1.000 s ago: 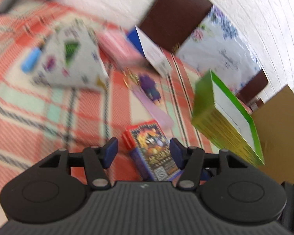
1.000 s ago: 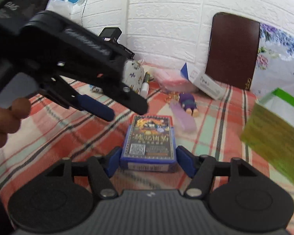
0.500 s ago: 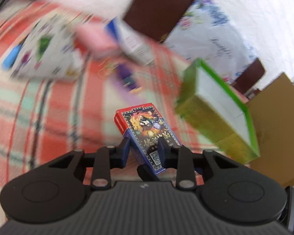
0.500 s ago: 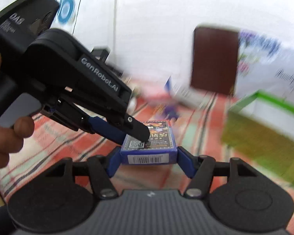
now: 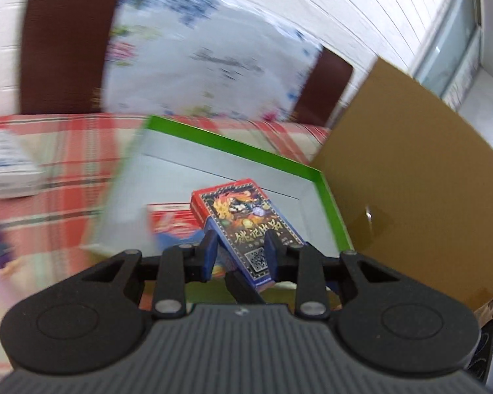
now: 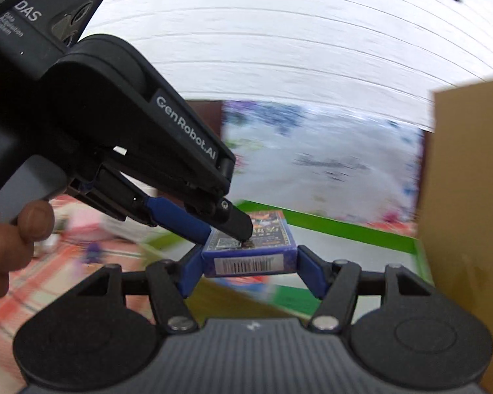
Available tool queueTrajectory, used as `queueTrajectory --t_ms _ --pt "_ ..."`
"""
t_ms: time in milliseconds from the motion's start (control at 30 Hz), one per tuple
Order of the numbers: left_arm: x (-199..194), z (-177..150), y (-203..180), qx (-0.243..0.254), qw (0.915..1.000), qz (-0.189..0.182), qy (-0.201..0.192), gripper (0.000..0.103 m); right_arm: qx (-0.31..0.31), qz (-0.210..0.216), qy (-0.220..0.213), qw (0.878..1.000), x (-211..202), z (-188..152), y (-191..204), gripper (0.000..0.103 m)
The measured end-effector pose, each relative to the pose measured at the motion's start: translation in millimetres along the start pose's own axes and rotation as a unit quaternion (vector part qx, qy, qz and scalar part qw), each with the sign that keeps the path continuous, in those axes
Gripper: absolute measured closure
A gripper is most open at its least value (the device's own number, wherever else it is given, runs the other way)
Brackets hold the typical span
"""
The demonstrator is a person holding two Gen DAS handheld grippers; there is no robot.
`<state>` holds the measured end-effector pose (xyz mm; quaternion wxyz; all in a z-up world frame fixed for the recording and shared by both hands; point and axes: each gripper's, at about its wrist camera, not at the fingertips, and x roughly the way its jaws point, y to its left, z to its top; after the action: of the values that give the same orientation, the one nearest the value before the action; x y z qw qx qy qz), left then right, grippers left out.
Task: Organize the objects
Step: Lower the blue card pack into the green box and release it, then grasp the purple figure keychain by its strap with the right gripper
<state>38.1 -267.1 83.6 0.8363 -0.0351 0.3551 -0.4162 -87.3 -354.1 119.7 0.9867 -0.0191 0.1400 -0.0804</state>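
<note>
A blue and red card box is held in the air by both grippers. My left gripper is shut on its near end, and my right gripper is shut on its barcode end. The box hangs over a green-rimmed box with a grey inside, which also shows in the right wrist view. A red and white packet lies inside it. The left gripper's body fills the left of the right wrist view.
A brown cardboard panel stands right beside the green box, also at the right of the right wrist view. A red checked cloth covers the surface. A white box and a floral cushion lie behind.
The left gripper closed on the card box, which the right gripper held all along. Both carried it up and to the right, from the cloth to over the green-rimmed box.
</note>
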Motion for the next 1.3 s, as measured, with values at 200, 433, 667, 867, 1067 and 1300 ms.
queueTrajectory --t_ms 200,433,667,867,1067,1300 --pt "50.5 -4.4 -33.4 0.056 0.9979 -0.013 0.029 0.07 0.01 -0.064 0.019 0.998 13.6 -18.6 -34.1 0.037" --pt "34.6 -17.3 -13.4 0.06 0.9977 0.008 0.031 0.067 0.017 -0.053 0.006 0.998 3.4 -21.3 -23.2 0.026" --pt "-30.5 -42.1 27.2 0.051 0.9983 0.027 -0.011 0.059 -0.01 0.02 -0.025 0.999 -22.9 -21.9 32.0 0.025" --pt "-72.4 -78.9 94.7 -0.018 0.9946 0.102 -0.003 0.059 -0.07 0.149 0.033 0.986 -9.5 -26.1 105.7 0.032" --pt "-113.1 -95.1 166.5 -0.133 0.9748 0.178 -0.007 0.061 -0.091 0.224 0.11 0.964 32.0 -16.0 161.6 0.042" --pt "-134.5 -95.8 191.0 -0.188 0.9657 0.177 -0.028 0.061 -0.09 0.201 0.163 0.962 141.0 -1.4 193.0 0.044"
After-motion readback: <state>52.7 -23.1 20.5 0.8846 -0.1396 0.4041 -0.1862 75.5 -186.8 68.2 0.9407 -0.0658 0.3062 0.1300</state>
